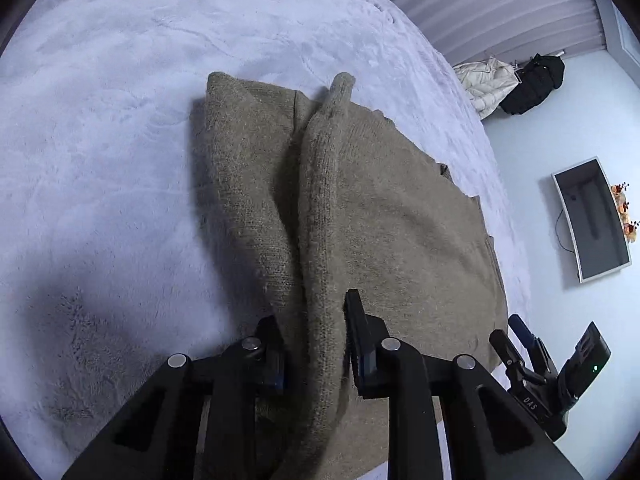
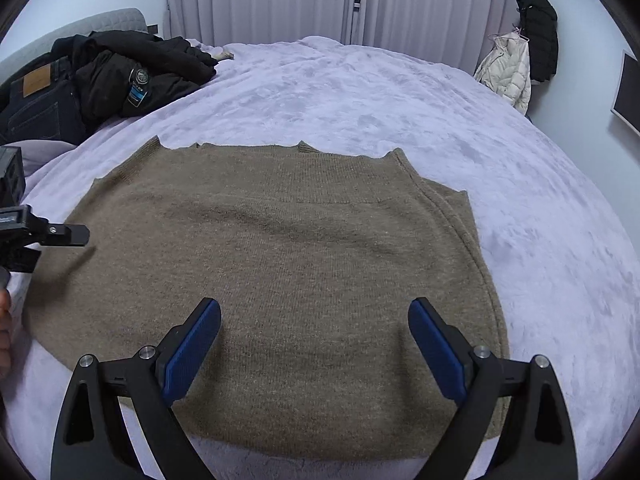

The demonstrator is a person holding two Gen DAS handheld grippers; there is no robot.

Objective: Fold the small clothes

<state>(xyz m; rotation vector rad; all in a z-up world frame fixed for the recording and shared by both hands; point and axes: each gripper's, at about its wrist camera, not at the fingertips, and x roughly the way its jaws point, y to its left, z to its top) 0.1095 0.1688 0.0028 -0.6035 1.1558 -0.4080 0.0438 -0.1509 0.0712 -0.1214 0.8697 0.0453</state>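
Two tools work over one brown sweater [image 2: 280, 272] spread on the bed [image 2: 400, 92]: left tool [image 1: 316, 344] pinches a raised fold of it, right tool [image 2: 314, 344] hangs wide open, empty.

The left gripper [image 1: 316, 344] is pinching a raised fold of the olive-brown knit sweater [image 1: 384, 216], its jaws closing tight on the ridge. The sweater is lying on a pale fleece blanket [image 1: 100, 120] covering the bed. The right gripper [image 1: 552, 364] is showing at the lower right edge. A white puffer jacket [image 1: 486, 84] and a black jacket [image 1: 534, 84] are hanging by the curtain [image 1: 500, 4].
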